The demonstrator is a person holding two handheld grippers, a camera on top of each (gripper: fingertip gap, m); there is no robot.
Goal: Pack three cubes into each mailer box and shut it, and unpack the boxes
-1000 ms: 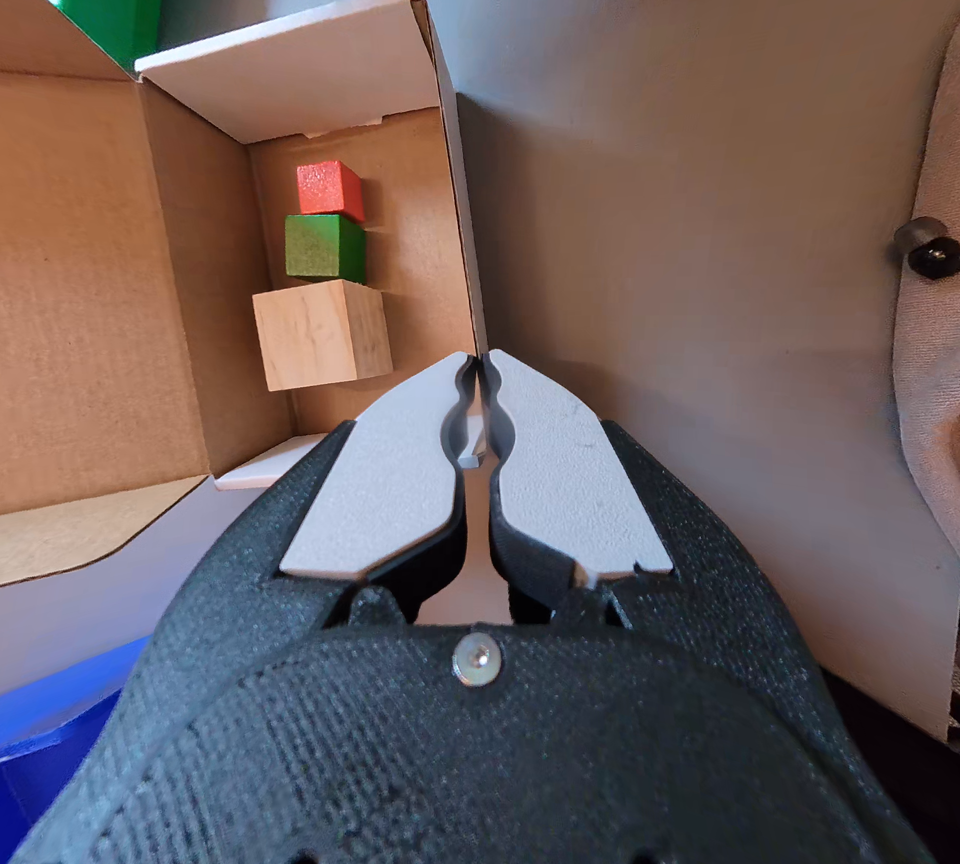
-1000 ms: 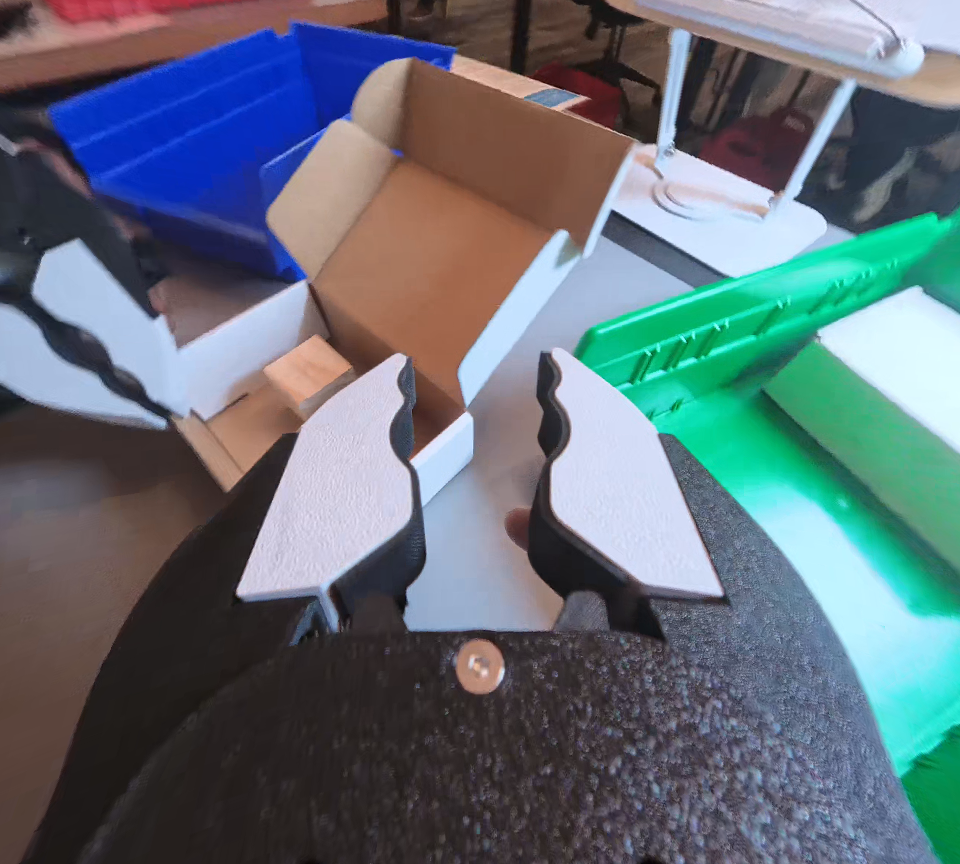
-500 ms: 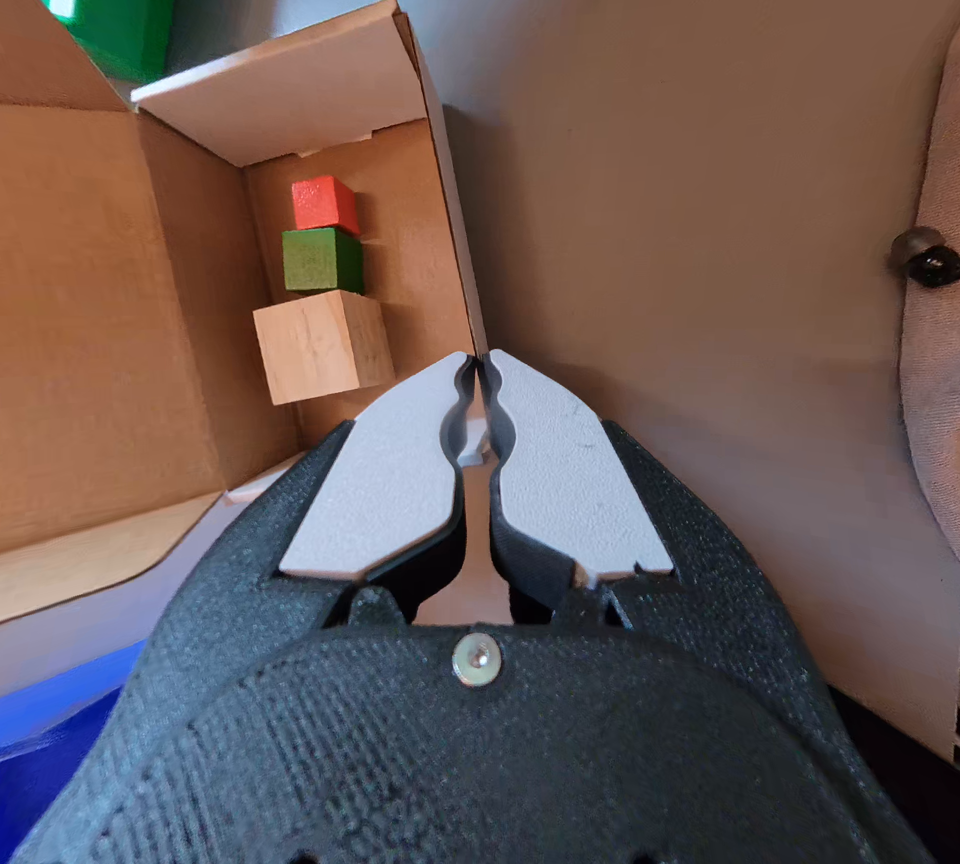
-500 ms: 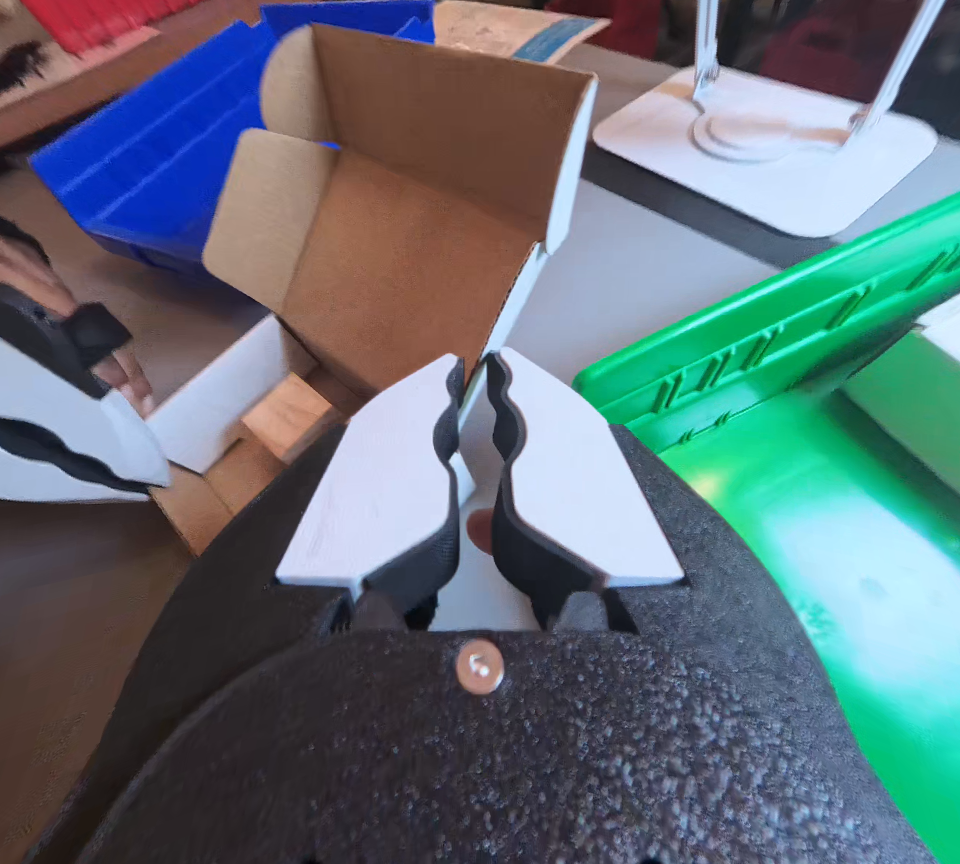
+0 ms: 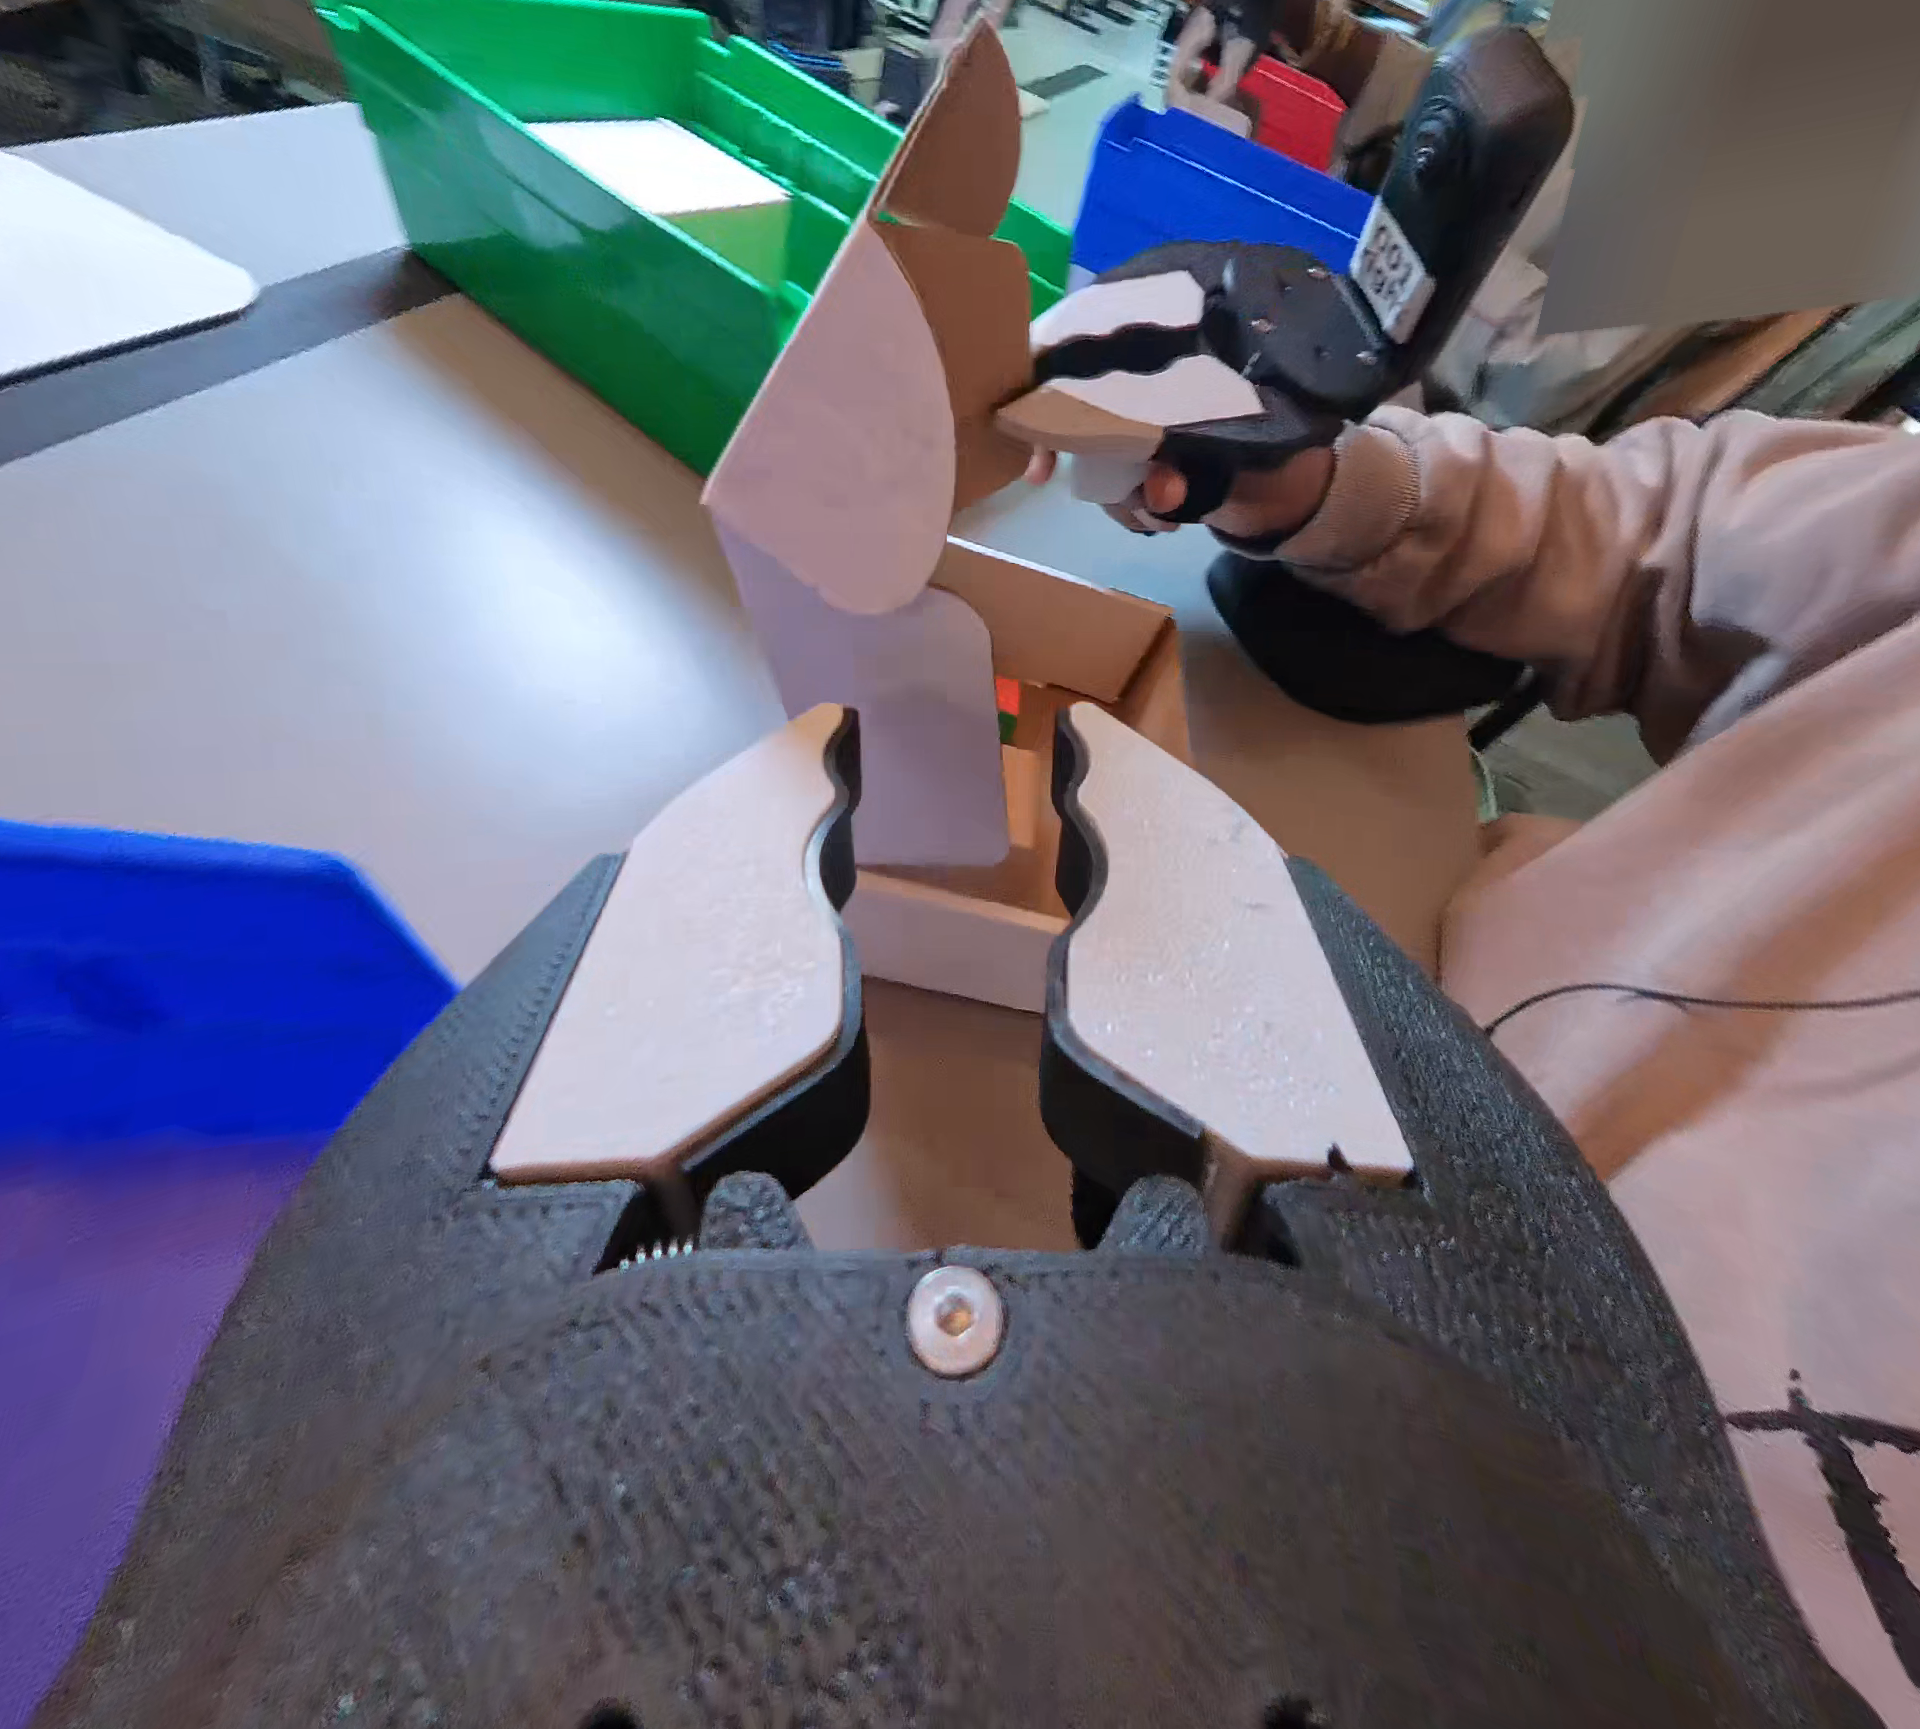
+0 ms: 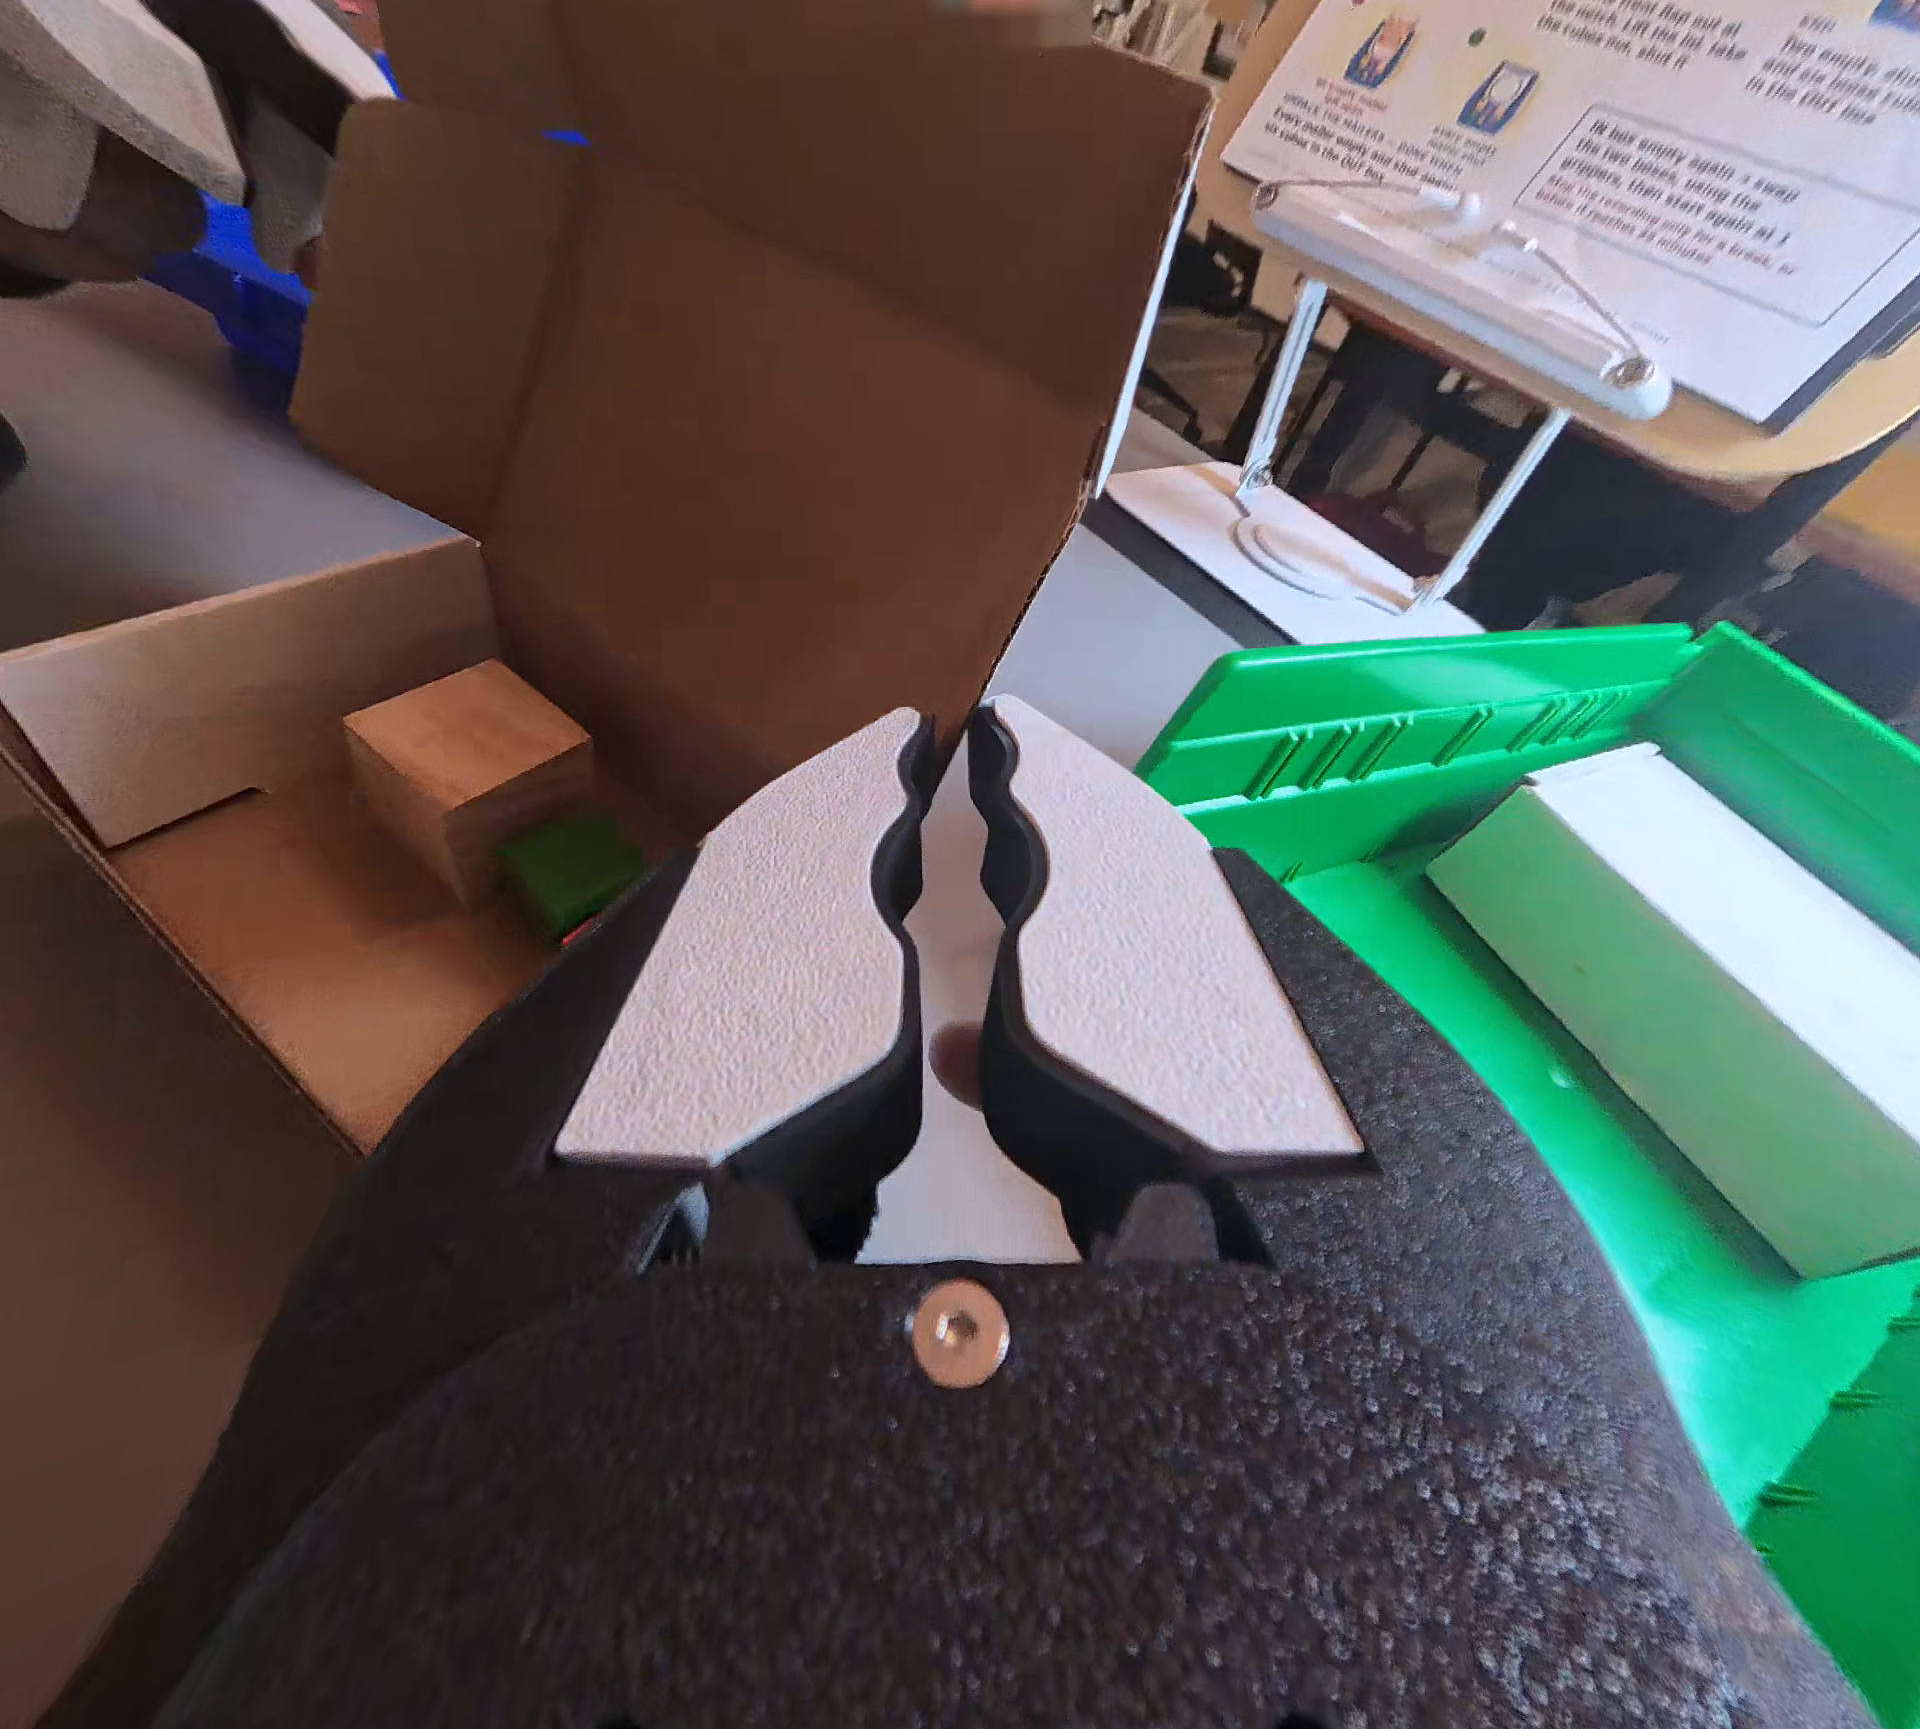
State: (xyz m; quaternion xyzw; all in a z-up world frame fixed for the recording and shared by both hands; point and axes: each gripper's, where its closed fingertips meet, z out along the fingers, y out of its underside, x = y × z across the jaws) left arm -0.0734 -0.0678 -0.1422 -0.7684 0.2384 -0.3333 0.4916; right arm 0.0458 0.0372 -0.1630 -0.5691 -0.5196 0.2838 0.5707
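Two grippers: both work at one open mailer box (image 6: 727, 391) on a pale grey table (image 5: 312, 557).
Surface, near: a blue bin (image 5: 156, 973) sits at the left gripper's near left; the box stands just beyond that gripper's fingertips.
Surface, far: a green bin (image 5: 540, 225) holding a white closed box (image 6: 1683, 962) lies past the open box; a second blue bin (image 5: 1195, 204) and a document stand (image 6: 1558, 152) stand farther off.
Room: desks, chairs and seated people fill a blurred workshop background.
Left gripper (image 5: 954, 770): jaws clearly apart, holding nothing; a white side flap of the box rises in the gap between the fingertips, and contact cannot be told.
Right gripper (image 6: 948, 739): jaws nearly together, pinched on the raised lid's edge where it meets the box wall.
Contents: a large wooden cube (image 6: 468, 775) and a green cube (image 6: 566, 864) rest on the box floor, touching; a sliver of red (image 5: 1006, 694) shows beside the green in the left wrist view.
Hand pose: the right hand (image 5: 1226, 484), in a pale sleeve, grips the handle from the box's far right, the tool level with the lid.
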